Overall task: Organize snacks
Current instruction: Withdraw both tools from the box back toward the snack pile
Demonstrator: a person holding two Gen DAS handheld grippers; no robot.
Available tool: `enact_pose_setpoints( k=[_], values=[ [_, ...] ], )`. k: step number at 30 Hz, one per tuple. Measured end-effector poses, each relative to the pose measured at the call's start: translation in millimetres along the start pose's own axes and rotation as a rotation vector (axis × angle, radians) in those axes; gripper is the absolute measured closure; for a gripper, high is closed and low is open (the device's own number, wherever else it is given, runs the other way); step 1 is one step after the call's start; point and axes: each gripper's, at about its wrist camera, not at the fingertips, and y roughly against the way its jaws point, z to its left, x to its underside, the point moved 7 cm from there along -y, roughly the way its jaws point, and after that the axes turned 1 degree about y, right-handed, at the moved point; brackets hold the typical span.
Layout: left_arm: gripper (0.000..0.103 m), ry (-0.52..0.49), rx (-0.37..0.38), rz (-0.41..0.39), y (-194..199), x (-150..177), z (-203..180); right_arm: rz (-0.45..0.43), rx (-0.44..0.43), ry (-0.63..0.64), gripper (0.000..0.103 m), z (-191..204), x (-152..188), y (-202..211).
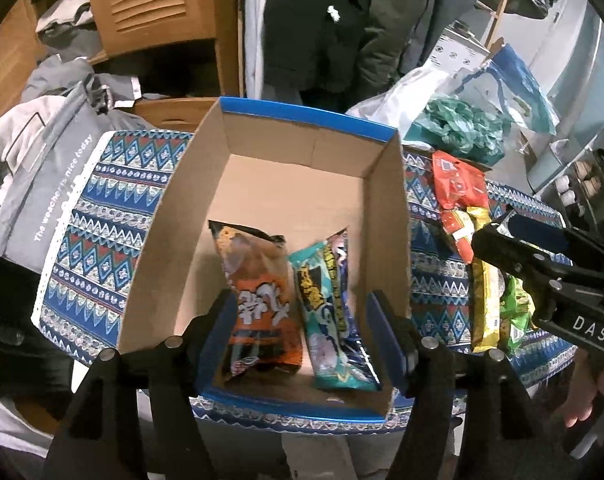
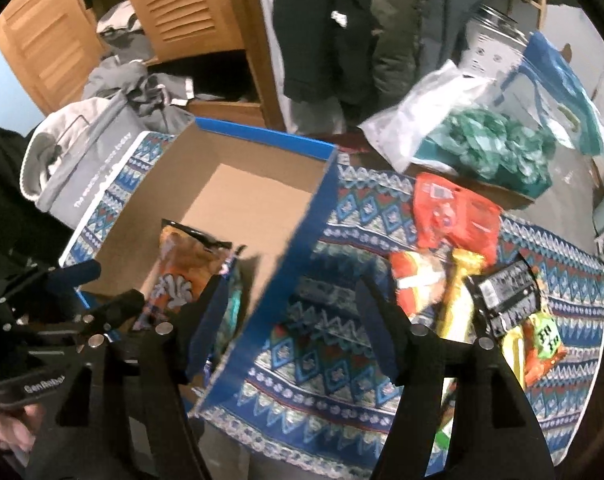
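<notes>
A: Nearest the left wrist camera, what do you see?

B: The left gripper (image 1: 302,332) hangs over the near end of the open brown cardboard box with a blue rim (image 1: 302,114). Its jaws stand apart, nothing pinched between them; the pads touch neither packet below.

A: And the packets?

B: Two lie flat on the box floor, side by side and touching. The orange-and-black snack bag (image 1: 258,304) is on the left, the turquoise snack packet with yellow lettering (image 1: 334,320) on the right. Both run lengthwise from the near wall toward the far wall, the turquoise one slightly slanted.

A: The right gripper?

B: The right gripper (image 2: 290,320) has its jaws parted and empty. One finger hangs over the box, the other over the blue patterned tablecloth (image 2: 342,360), so they straddle the box's right wall without clearly touching it.

A: Farther out?

B: On the cloth to the right of the box lies a loose pile: a long yellow wrapper (image 2: 458,300) pointing away from the camera, a black packet (image 2: 506,296), a green-and-orange bag (image 2: 542,344), and beyond them a red-orange pouch (image 2: 454,216). Behind that sits a clear plastic bag of green material (image 2: 482,144).
</notes>
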Motion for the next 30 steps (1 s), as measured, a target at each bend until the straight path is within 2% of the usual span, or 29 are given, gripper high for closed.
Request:
enact_pose_setpoints(
  k=[6, 8, 12, 15, 30],
  values=[
    [0.034, -0.018, 0.020, -0.004, 3, -1, -19, 0.004, 0.034, -0.031, 0.036, -27, 13, 7],
    [0.029, -0.031, 0.023, -0.007, 5, -2, -27, 0.004, 0.047, -0.041, 0.036, -38, 19, 10],
    [0.028, -0.069, 0.030, -0.017, 7, -2, -45, 0.007, 0.065, -0.070, 0.034, -57, 28, 15],
    [0.028, -0.098, 0.033, -0.010, 5, 0, -59, 0.007, 0.080, -0.094, 0.030, -71, 34, 19],
    [0.025, -0.182, 0.049, 0.040, -11, 12, -120, 0.010, 0.136, -0.207, 0.030, -145, 70, 34]
  ],
)
